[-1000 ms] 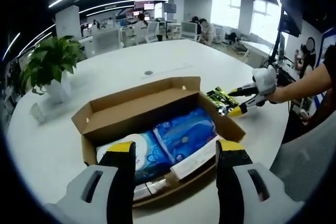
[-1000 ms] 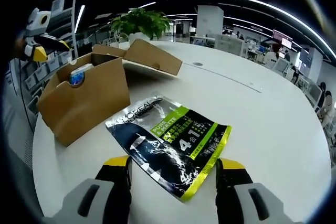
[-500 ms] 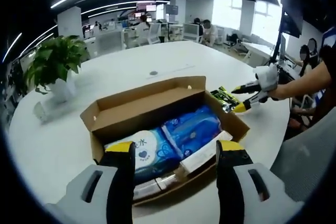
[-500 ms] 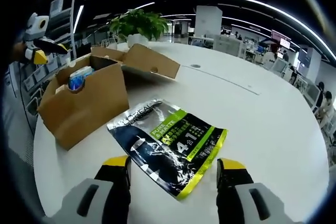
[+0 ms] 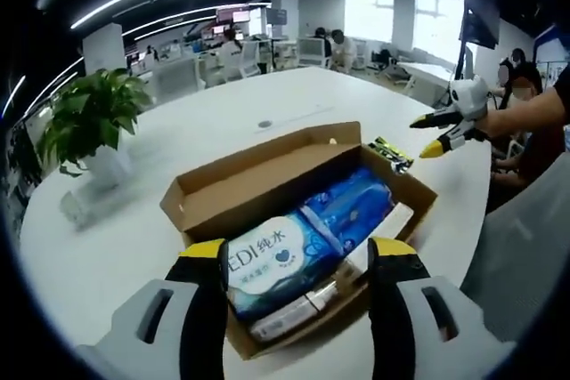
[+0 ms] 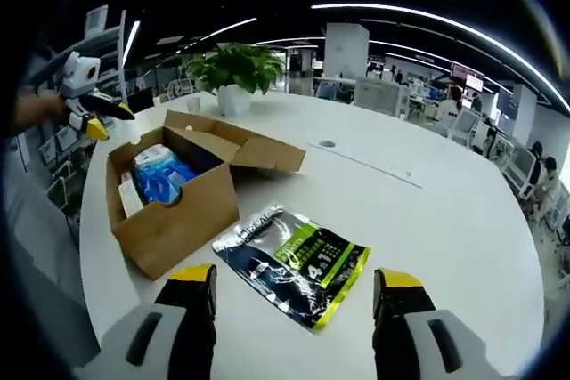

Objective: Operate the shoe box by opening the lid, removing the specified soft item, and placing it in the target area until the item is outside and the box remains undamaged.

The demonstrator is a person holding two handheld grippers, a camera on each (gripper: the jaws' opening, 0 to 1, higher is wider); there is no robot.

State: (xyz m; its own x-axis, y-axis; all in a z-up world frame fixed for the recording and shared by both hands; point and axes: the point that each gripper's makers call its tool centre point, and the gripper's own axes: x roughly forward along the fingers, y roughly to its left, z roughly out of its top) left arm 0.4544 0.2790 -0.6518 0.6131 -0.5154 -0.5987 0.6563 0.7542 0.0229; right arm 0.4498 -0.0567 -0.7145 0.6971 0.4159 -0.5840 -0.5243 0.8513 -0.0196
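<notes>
An open cardboard shoe box [image 5: 223, 198] [image 6: 174, 220] sits on the round white table, its lid [image 6: 254, 144] folded back. Inside lie blue wipe packs [image 5: 307, 242] [image 6: 160, 175]. A black and lime-green soft pouch [image 6: 294, 264] [image 5: 392, 153] lies flat on the table beside the box. My left gripper [image 5: 297, 260] [image 6: 93, 117] is open above the box's near end, holding nothing. My right gripper [image 6: 294, 287] [image 5: 436, 135] is open in the air above and short of the pouch, apart from it.
A potted green plant [image 5: 89, 126] [image 6: 233, 73] stands on the table behind the box. A round grommet [image 6: 328, 143] is set in the tabletop. A person's forearm [image 5: 534, 122] reaches in from the right. Office desks and chairs stand beyond the table edge.
My right gripper has risen and drawn back from the pouch, which stays flat on the table. My left gripper has moved closer over the box.
</notes>
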